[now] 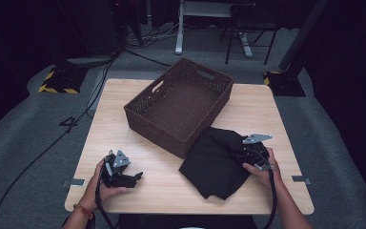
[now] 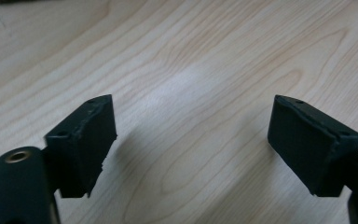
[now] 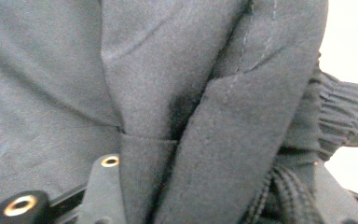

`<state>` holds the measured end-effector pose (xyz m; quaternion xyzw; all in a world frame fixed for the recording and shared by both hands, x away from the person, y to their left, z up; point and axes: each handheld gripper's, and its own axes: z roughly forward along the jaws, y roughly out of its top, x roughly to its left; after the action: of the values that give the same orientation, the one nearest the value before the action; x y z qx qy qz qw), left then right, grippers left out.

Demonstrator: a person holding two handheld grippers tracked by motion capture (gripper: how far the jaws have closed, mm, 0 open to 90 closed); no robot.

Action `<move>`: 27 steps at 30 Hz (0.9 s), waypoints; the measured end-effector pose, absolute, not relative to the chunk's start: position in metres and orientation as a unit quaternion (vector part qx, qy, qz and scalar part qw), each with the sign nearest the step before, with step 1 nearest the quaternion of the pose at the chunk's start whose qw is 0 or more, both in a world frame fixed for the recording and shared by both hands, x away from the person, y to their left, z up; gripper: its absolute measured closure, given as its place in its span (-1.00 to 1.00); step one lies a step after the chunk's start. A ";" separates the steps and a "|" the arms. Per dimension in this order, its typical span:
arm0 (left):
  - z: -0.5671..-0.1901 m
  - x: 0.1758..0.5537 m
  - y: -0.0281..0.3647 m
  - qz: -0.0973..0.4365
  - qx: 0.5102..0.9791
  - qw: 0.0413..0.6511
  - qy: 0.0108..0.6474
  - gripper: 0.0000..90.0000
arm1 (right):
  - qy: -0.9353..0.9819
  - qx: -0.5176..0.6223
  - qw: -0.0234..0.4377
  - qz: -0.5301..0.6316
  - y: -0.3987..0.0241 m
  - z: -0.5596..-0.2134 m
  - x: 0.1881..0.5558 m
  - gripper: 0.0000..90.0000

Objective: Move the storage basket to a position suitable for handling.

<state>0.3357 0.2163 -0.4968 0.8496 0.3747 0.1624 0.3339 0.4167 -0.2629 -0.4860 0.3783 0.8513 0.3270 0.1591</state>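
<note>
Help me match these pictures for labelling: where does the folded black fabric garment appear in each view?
High view: the folded black fabric garment lies right of centre, touching the brown woven basket, under the right gripper.
Left gripper view: no garment, just open jaws over the light wooden table.
Right gripper view: its cloth covers most of the picture.
Shared landmark: the table.

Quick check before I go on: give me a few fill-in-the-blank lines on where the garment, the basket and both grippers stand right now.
1. The black garment lies on the table, ____ the basket.
2. The right gripper has its jaws on the ____.
3. The left gripper has ____ between its jaws.
4. The basket holds ____.

Missing words: outside; garment; nothing; nothing
</note>
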 end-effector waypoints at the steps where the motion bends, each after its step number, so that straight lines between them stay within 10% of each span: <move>1: -0.493 0.335 0.214 0.167 0.851 0.337 0.366 -0.63 | 0.852 0.377 0.160 0.327 -0.264 -0.485 0.416 0.28; 17: -0.429 0.360 0.130 0.181 0.842 0.435 0.264 -0.64 | 0.841 0.386 0.152 0.347 -0.281 -0.485 0.408 0.41; 23: -0.417 0.366 0.111 0.188 0.836 0.453 0.244 -0.63 | 0.826 0.403 0.182 0.349 -0.288 -0.481 0.405 -0.48; 27: -0.411 0.375 0.101 0.179 0.833 0.464 0.242 -0.62 | 0.807 0.421 0.200 0.363 -0.294 -0.470 0.401 -0.64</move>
<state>0.3749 0.1014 -0.4108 0.8331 0.2416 0.1786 0.4644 0.4011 -0.2939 -0.4704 0.4209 0.8069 0.3628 0.2002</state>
